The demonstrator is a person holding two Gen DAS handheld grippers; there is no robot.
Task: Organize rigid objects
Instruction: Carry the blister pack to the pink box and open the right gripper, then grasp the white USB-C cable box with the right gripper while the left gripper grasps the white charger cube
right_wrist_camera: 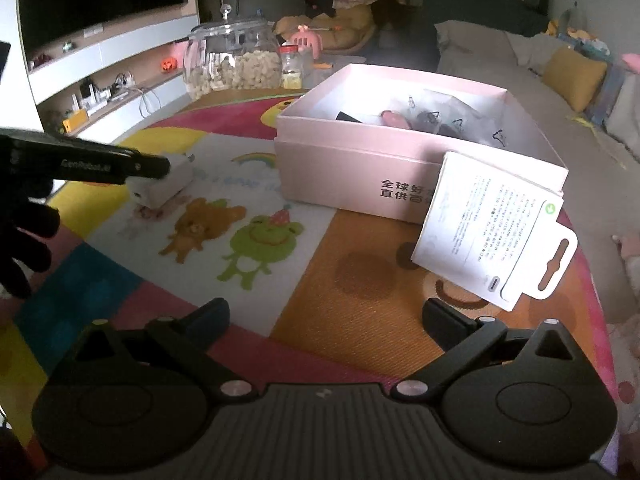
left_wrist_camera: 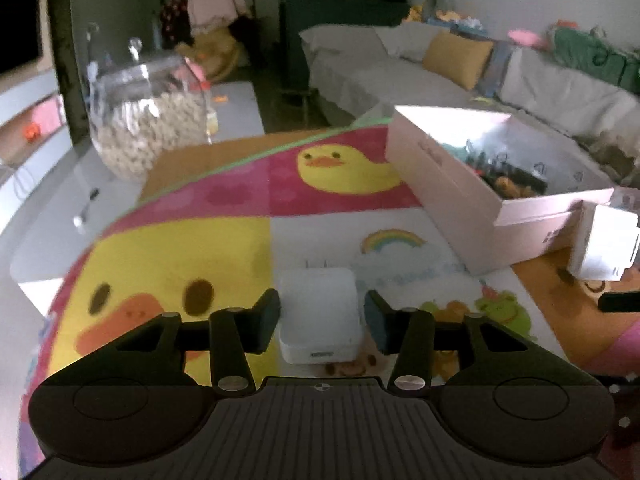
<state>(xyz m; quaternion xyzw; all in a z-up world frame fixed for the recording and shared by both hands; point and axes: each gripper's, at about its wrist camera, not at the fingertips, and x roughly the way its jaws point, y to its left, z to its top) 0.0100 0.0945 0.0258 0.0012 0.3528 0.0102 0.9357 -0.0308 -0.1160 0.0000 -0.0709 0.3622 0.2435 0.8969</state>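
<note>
A white plug charger (left_wrist_camera: 320, 312) lies on the cartoon mat (left_wrist_camera: 180, 248), prongs pointing away. My left gripper (left_wrist_camera: 322, 322) is open, one finger at each side of the charger with small gaps. In the right wrist view the left gripper (right_wrist_camera: 160, 168) sits over the charger (right_wrist_camera: 160, 190). An open pink box (right_wrist_camera: 400, 160) with several small items stands behind. A white retail package (right_wrist_camera: 492, 232) leans on the box front. My right gripper (right_wrist_camera: 326, 320) is open and empty above the mat, short of the package.
A glass jar of snacks (left_wrist_camera: 148, 120) stands at the table's far left, with a smaller jar (right_wrist_camera: 294, 66) beside it. A sofa (left_wrist_camera: 460, 76) lies beyond the table. The pink box (left_wrist_camera: 480, 184) and the package (left_wrist_camera: 604, 240) are to the charger's right.
</note>
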